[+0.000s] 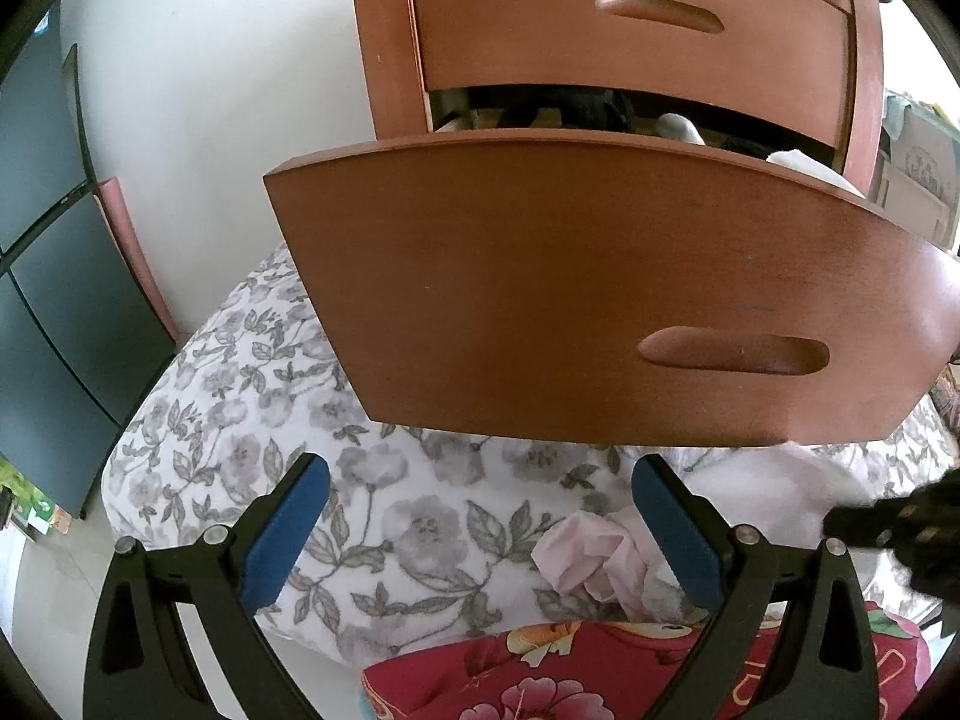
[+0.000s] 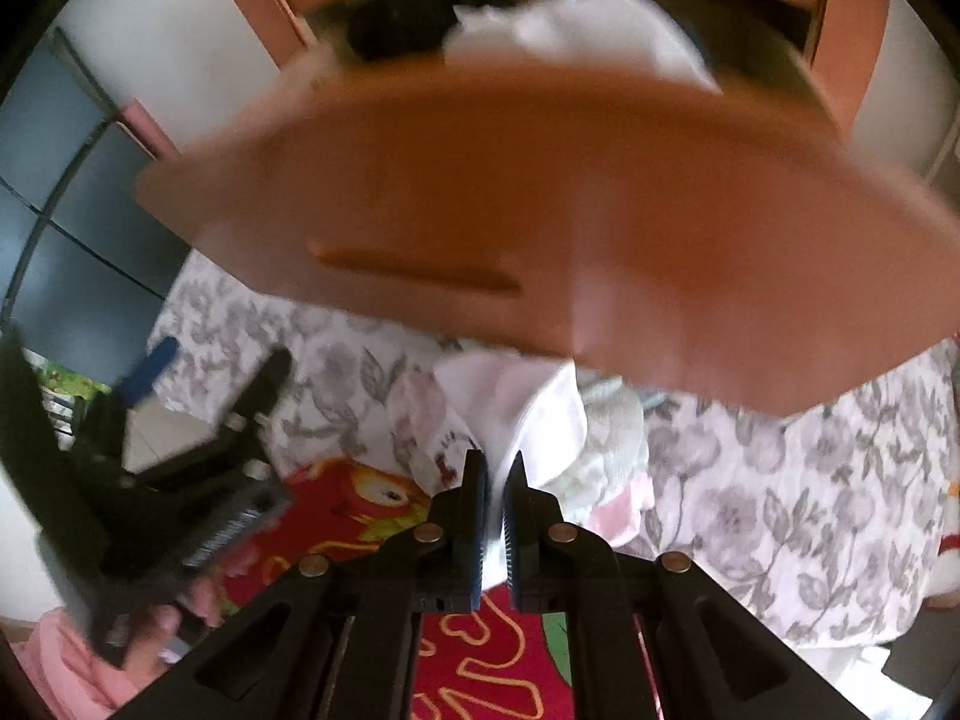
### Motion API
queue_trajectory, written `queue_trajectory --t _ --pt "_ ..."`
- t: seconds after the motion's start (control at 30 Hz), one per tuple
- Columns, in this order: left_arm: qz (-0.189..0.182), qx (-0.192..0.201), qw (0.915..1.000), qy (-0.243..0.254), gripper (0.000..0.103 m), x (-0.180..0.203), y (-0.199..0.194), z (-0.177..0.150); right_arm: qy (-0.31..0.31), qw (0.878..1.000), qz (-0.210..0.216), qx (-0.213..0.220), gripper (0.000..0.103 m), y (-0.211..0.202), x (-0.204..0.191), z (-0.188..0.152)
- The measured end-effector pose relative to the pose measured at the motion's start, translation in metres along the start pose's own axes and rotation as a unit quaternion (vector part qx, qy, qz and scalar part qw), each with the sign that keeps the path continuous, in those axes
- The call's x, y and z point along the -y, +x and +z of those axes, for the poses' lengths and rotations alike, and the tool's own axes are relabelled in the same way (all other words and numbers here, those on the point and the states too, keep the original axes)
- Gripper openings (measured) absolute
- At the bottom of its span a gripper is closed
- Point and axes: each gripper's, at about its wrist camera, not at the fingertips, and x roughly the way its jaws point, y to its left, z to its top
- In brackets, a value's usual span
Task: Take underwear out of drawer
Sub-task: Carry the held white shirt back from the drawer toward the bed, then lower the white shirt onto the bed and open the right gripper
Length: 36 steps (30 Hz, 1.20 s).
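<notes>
1. Pinching a white undergarment [image 2: 528,414], the right gripper [image 2: 493,480] was clenched on the cloth, which hung just below the open drawer [image 2: 480,192].
2. The left gripper [image 1: 480,516] stood released, its blue pads [image 1: 288,534] wide apart over the floral bedsheet [image 1: 240,396], nothing between them.
3. A crumpled pale pink garment [image 1: 588,558] lay on the bedsheet beside a red floral cloth [image 1: 540,678].
4. The drawer front overhung the bed; more white and dark clothes [image 1: 600,108] remained inside the drawer.
</notes>
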Motion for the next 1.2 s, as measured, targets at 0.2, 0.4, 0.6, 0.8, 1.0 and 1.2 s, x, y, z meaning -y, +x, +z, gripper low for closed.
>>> queue_trajectory --t 0.2,0.4,0.6,0.8,1.0,1.2 --pt "-0.001 -0.005 1.0 0.0 0.101 0.0 0.002 -0.001 0.004 1.0 -0.007 -0.028 0.007 0.023 0.002 -0.007" --pt "0.0 -0.004 1.0 0.001 0.101 0.0 0.002 -0.001 0.004 0.999 -0.006 -0.036 0.007 0.028 -0.001 -0.008" --pt "0.0 -0.004 1.0 0.001 0.101 -0.001 0.002 -0.001 0.008 0.999 -0.007 -0.032 0.008 0.026 0.0 -0.01" --pt "0.0 -0.005 1.0 0.001 0.101 -0.001 0.002 -0.001 0.012 0.999 -0.008 -0.034 0.012 0.024 0.002 -0.01" --pt "0.0 -0.004 1.0 0.001 0.101 0.0 0.002 0.0 0.006 0.999 -0.013 -0.029 0.037 0.017 -0.003 -0.011" --pt "0.0 -0.005 1.0 0.001 0.101 -0.001 0.002 -0.002 0.009 0.999 -0.027 -0.016 0.065 0.007 -0.002 -0.01"
